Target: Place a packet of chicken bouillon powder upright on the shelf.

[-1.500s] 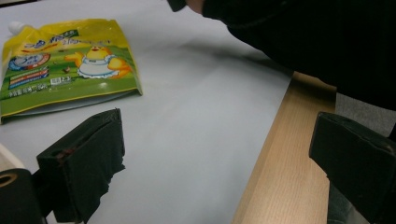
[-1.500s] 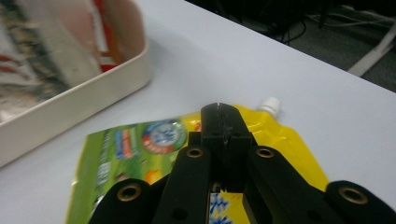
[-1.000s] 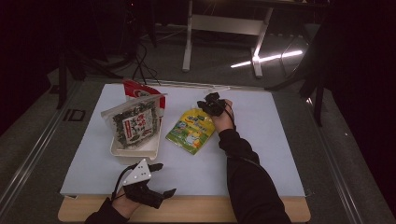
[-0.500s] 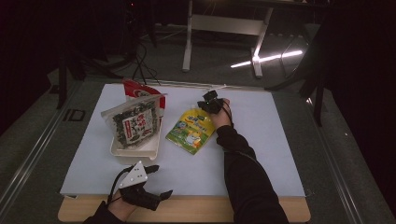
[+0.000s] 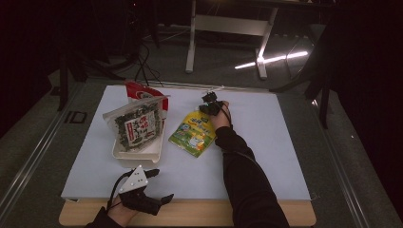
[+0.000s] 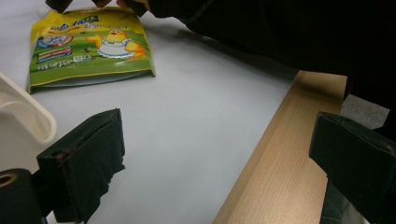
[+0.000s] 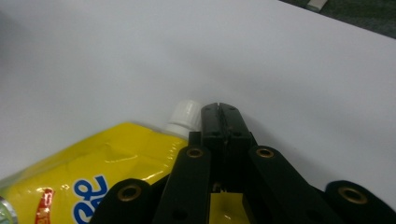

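Note:
A yellow-green spouted pouch (image 5: 192, 134) lies flat on the white table mat, also in the left gripper view (image 6: 88, 44). My right gripper (image 5: 209, 107) sits low at the pouch's far top end. In the right gripper view its jaws are pressed together (image 7: 220, 112) right beside the pouch's white cap (image 7: 184, 114), over the yellow pouch (image 7: 93, 177). I see nothing between the tips. My left gripper (image 5: 161, 185) rests at the table's near edge with its jaws wide apart (image 6: 215, 154) and nothing between them.
A white tray (image 5: 138, 153) left of the pouch holds a dark seaweed snack bag (image 5: 137, 126), with a red packet (image 5: 142, 91) behind it. The tray's rim (image 6: 23, 119) is close to my left gripper. The wooden table edge (image 6: 275, 154) runs under that gripper.
My right hand has shifted slightly left and down onto the pouch's top end, jaws still together. The left gripper has barely moved.

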